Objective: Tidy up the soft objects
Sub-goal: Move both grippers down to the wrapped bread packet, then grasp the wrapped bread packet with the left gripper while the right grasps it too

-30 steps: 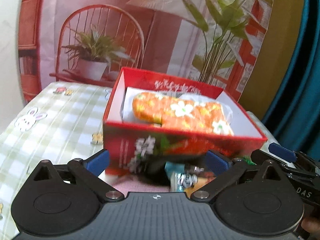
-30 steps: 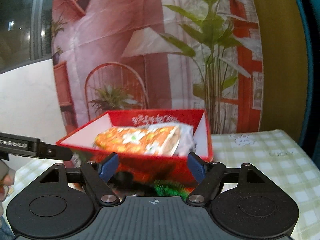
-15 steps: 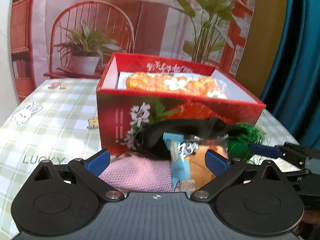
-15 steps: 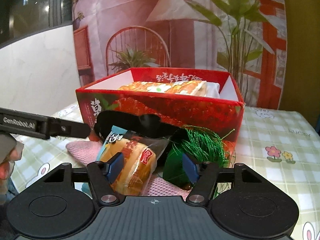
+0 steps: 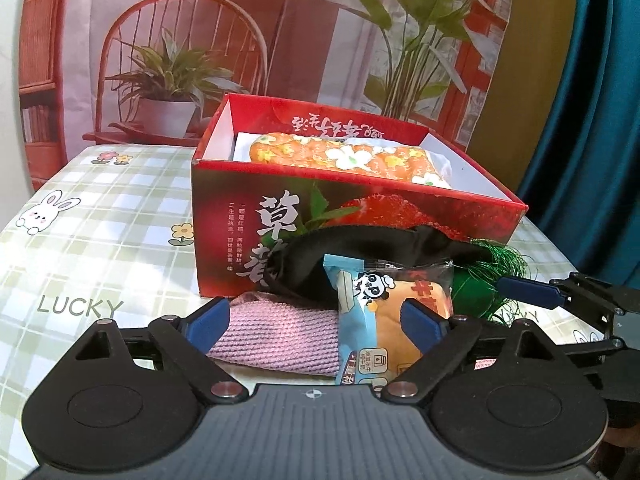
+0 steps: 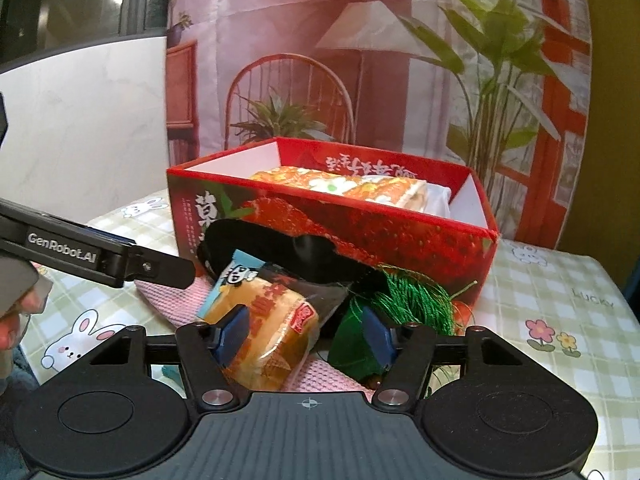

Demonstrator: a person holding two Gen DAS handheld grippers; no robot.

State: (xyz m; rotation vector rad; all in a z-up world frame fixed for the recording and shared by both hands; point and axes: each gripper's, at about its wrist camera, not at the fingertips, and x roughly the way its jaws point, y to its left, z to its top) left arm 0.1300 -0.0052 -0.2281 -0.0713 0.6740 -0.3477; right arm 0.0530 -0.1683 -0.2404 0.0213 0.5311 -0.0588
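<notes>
I see the bench (image 5: 100,240) first, with its green check cloth. The cloth has the word "LUCKY" printed on it, and little bunnies and flowers. There is a lot of bare cloth on the left side in my left view, and more bare cloth on the right side in my right view.

The red box (image 5: 304,216) stands in the middle of the bench with its top open. It has big white Chinese letters on the front that I cannot read, and a strawberry picture. An orange flower cloth (image 5: 344,158) lies inside it, below the rim.

The soft things sit in a pile right in front of the box, touching its front wall. A pink knit cloth (image 5: 280,340) lies flat at the bottom. A black cloth (image 5: 360,248) lies on top of the pile against the box. A green tassel (image 6: 412,296) is on the right side of the pile.

A bread packet (image 6: 272,320) with a panda face leans on the pink cloth. It has a red label, too small for me to read.

My left gripper (image 5: 316,322) has its jaws wide apart and they are closing; the pink cloth and the packet are between them, not pressed. In my right view its arm says "GenRobot.AI".

My right gripper (image 6: 306,336) has its jaws part open. One blue pad is at the packet, the other at the tassel. I cannot tell if they squeeze.
</notes>
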